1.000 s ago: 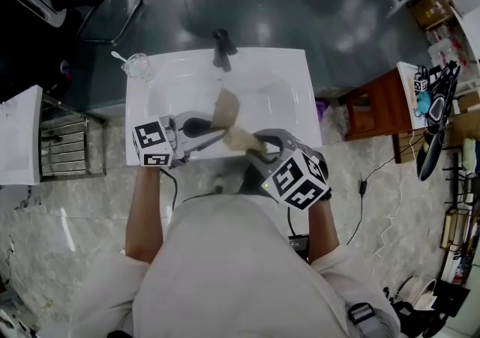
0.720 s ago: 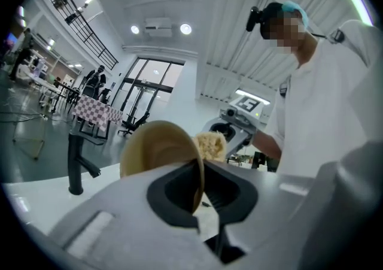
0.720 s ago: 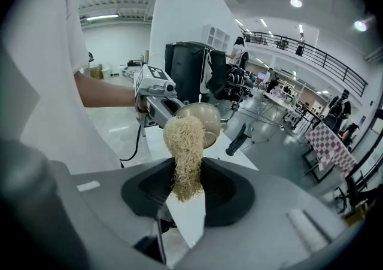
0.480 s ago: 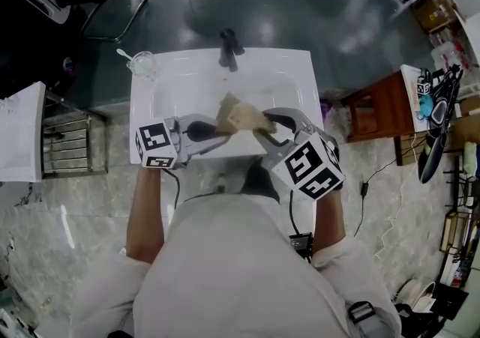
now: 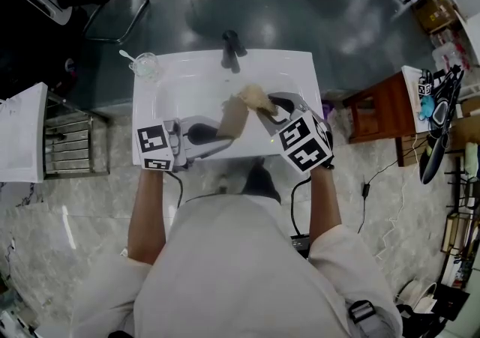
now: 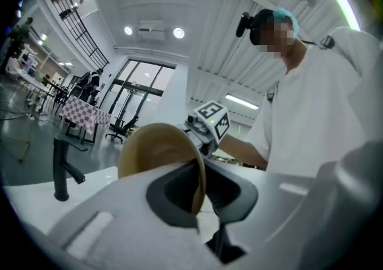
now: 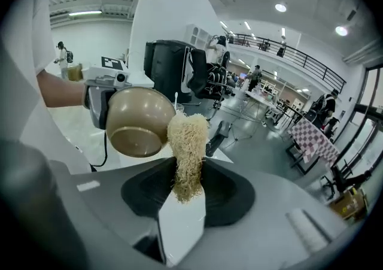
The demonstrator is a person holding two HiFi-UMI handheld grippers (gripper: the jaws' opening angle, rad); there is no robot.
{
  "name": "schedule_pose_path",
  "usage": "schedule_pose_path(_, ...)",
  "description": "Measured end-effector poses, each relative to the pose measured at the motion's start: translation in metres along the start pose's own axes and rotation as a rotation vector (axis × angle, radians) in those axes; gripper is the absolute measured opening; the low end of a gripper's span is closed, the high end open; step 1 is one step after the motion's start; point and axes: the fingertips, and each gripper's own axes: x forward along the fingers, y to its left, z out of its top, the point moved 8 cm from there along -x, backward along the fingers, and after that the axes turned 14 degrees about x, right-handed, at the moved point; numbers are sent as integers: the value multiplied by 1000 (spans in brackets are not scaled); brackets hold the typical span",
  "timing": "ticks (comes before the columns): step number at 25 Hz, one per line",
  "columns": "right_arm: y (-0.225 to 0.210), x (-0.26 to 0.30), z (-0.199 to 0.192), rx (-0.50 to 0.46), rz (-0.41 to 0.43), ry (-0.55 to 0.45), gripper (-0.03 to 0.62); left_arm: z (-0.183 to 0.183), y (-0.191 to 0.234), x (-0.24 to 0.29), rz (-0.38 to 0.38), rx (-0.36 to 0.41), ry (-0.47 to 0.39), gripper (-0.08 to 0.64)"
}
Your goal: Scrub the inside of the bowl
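Observation:
A tan bowl (image 5: 232, 118) hangs on edge over the white sink (image 5: 296, 67). My left gripper (image 5: 223, 136) is shut on its rim, and the left gripper view shows the rim (image 6: 200, 188) pinched between the jaws. My right gripper (image 5: 265, 107) is shut on a pale fibrous scrubber (image 5: 251, 94), which is at the bowl's far edge. In the right gripper view the scrubber (image 7: 187, 149) stands up from the jaws, right beside the bowl's outer wall (image 7: 139, 120). Whether the two touch I cannot tell.
A black faucet (image 5: 231, 49) stands at the sink's far edge. A clear glass (image 5: 146, 65) with a spoon sits on the far left corner. A metal rack (image 5: 71, 145) is left of the sink and a wooden table (image 5: 379, 108) to the right.
My right gripper has carried the scrubber from the sink's near edge, past the bowl, toward the faucet. The left gripper and the bowl have hardly moved.

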Motion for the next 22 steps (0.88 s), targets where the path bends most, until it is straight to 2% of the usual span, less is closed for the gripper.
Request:
schedule_pose_path(2, 0, 10, -8, 20, 29, 32, 135, 1, 0, 1, -15, -5, -23, 20)
schedule_pose_path(6, 8, 24, -31, 62, 105, 90, 135, 11, 4, 1, -8, -9, -137, 12)
schedule_pose_path(10, 23, 13, -46, 126, 140, 71, 135, 14, 18, -2, 45, -3, -148, 12)
schedule_pose_path(15, 28, -18, -46, 155, 106, 9, 135, 2, 28, -7, 105, -38, -134, 11)
schedule_pose_path(22, 15, -29, -29, 192, 21, -116, 135, -3, 28, 0, 95, -61, -147, 12)
